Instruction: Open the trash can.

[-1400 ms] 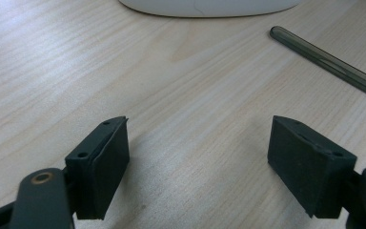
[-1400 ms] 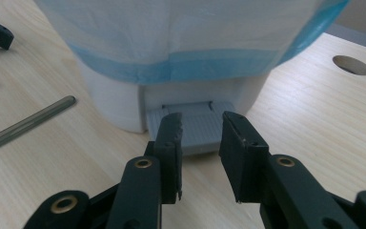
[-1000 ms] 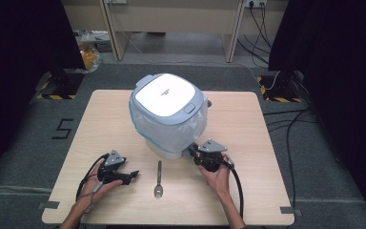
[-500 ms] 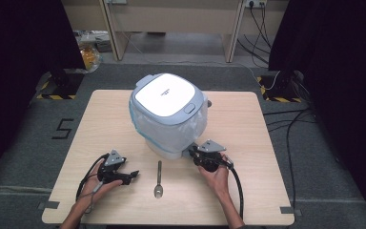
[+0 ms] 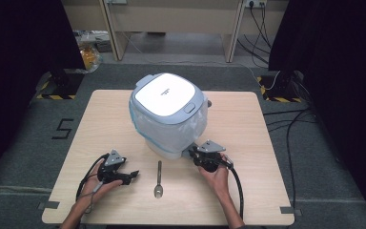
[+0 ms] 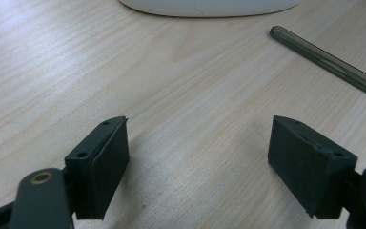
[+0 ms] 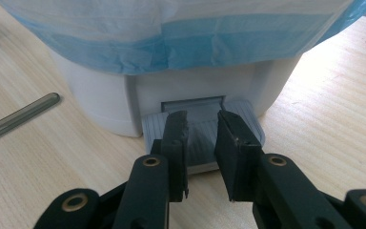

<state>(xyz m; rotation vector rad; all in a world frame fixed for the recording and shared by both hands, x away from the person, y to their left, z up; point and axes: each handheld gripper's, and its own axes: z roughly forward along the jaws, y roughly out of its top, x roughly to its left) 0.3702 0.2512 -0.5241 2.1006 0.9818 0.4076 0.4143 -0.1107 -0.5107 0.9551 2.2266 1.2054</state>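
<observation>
- At the table's (image 5: 248,119) middle stands a white, bag-lined bin (image 5: 167,114); its grey foot pedal (image 7: 202,136) faces 5 o'clock.
- To open it well, I judge the right claw (image 7: 201,125) should press straight down, centred on the pedal.
- Right claw: jaws nearly closed, gripping nothing, tips over the pedal.
- Left claw (image 6: 198,143): wide open, empty, at 7 o'clock beside a spoon (image 5: 158,177).

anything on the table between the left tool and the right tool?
Yes: in the high view a spoon lies between the left tool and the right tool.
</observation>
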